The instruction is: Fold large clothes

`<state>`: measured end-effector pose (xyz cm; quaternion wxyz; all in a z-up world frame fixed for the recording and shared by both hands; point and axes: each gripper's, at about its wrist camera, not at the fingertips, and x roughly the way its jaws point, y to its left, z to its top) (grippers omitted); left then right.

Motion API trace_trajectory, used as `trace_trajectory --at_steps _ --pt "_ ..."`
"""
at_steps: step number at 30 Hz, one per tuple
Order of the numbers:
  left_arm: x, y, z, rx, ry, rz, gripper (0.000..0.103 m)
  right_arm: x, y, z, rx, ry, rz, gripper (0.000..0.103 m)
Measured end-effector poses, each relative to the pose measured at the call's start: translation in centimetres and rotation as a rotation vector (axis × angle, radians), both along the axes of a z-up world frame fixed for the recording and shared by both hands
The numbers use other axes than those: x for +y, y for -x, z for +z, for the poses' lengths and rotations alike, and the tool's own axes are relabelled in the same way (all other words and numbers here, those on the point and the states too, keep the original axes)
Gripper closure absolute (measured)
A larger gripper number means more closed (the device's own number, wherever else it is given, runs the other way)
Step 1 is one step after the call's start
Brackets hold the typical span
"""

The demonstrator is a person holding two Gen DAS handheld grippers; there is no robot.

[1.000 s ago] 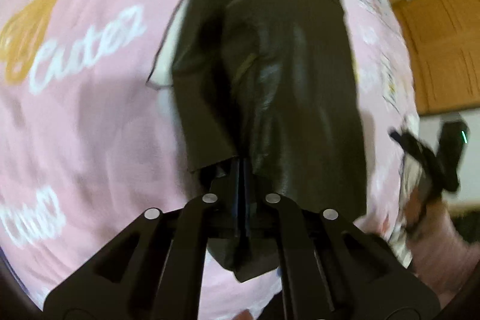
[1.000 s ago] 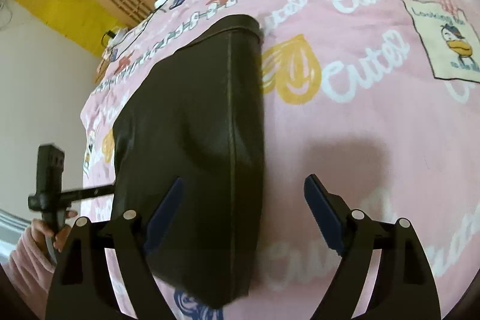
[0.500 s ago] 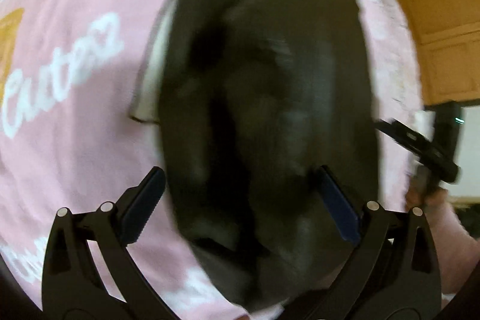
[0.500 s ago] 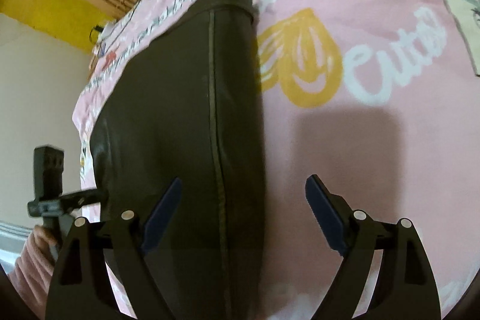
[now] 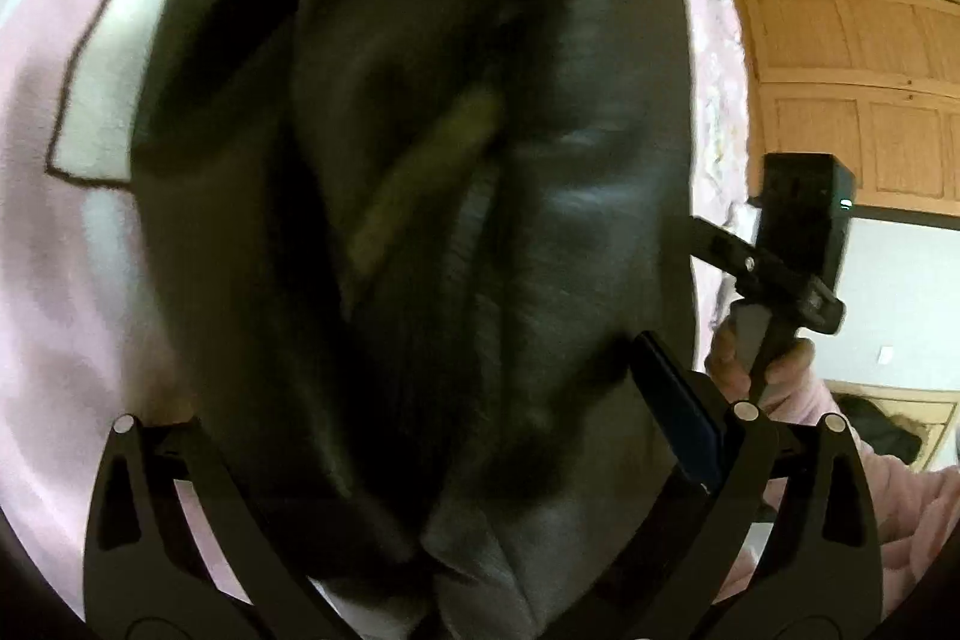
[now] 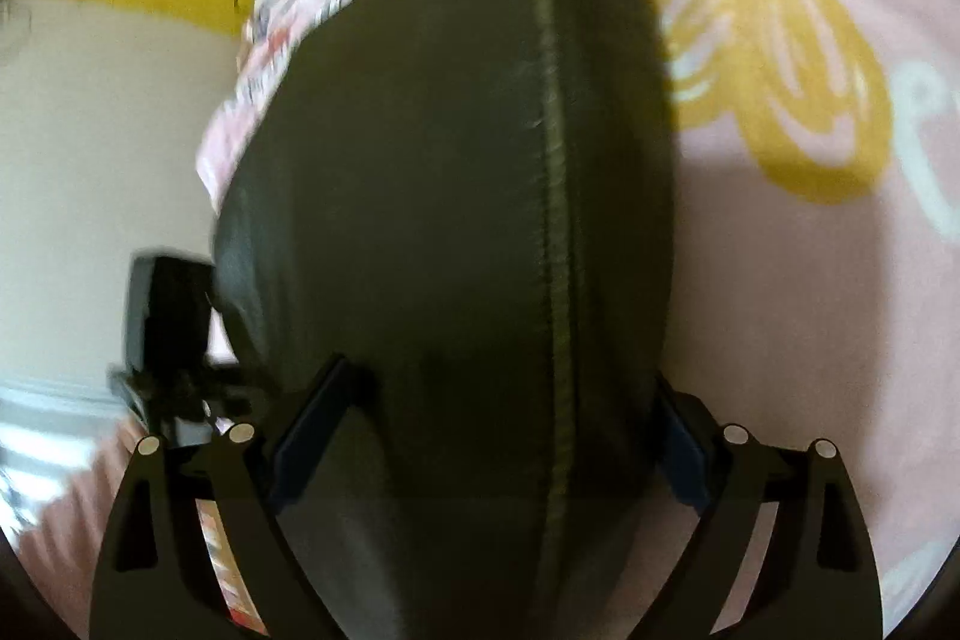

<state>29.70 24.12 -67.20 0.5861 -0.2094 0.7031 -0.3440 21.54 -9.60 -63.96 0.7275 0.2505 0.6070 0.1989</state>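
Dark leather garment point(image 5: 456, 232): folded, lying on pink bedspread point(image 6: 810, 280). Left gripper point(image 5: 414, 436): jaws just sprung wide, garment released beneath; right gripper point(image 6: 492, 436): spread, widening, straddling it. Fold laid; next grip pending

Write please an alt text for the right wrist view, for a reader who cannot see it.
A dark leather-like garment with a stitched seam lies on a pink printed bedspread, filling the view, with the open right gripper straddling its near end. The left gripper shows at left.
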Motion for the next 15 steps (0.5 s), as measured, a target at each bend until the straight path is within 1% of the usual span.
trace_trajectory --at_steps 2,4,6,8,9,10,11,12,13,14,15 --pt "-0.8 -0.2 -0.2 0.0 -0.019 0.003 0.006 0.1 -0.2 -1.1 0.011 -0.006 0.013 0.008" --pt "-1.8 -0.1 -0.3 -0.02 -0.045 -0.018 0.006 0.1 -0.5 -1.7 0.009 -0.016 0.013 0.007" --pt "-2.1 -0.1 -0.5 -0.018 -0.046 -0.03 0.006 0.4 -0.7 -1.7 0.01 0.004 0.018 0.006" --pt "-2.6 0.1 -0.7 -0.019 -0.05 -0.018 0.005 0.7 -0.8 -1.6 0.015 0.032 0.014 0.006" --pt "-3.2 0.6 -0.4 -0.047 -0.073 -0.015 0.005 0.8 -0.8 -1.5 0.015 0.043 0.012 0.006" --pt "-3.6 0.5 -0.2 -0.055 -0.084 -0.009 0.006 1.0 -0.8 -1.4 0.013 0.057 0.011 0.007" --pt "-3.9 0.8 0.0 -0.063 -0.093 0.0 0.007 1.3 -0.6 -1.1 0.003 0.088 0.005 0.009" --pt "-4.2 1.2 0.3 -0.073 -0.099 0.013 0.014 1.7 -0.4 -0.7 -0.014 0.112 0.002 0.012" --pt "-4.4 1.6 0.6 -0.068 -0.09 0.037 0.019 2.1 -0.2 -0.3 -0.029 0.133 -0.004 0.02" --pt "-4.6 1.7 0.8 -0.064 -0.078 0.055 0.029 2.2 0.0 0.0 -0.034 0.139 -0.012 0.031" --pt "-4.6 2.0 1.3 -0.069 -0.053 0.075 0.037 2.1 0.2 0.4 -0.032 0.129 -0.028 0.037"
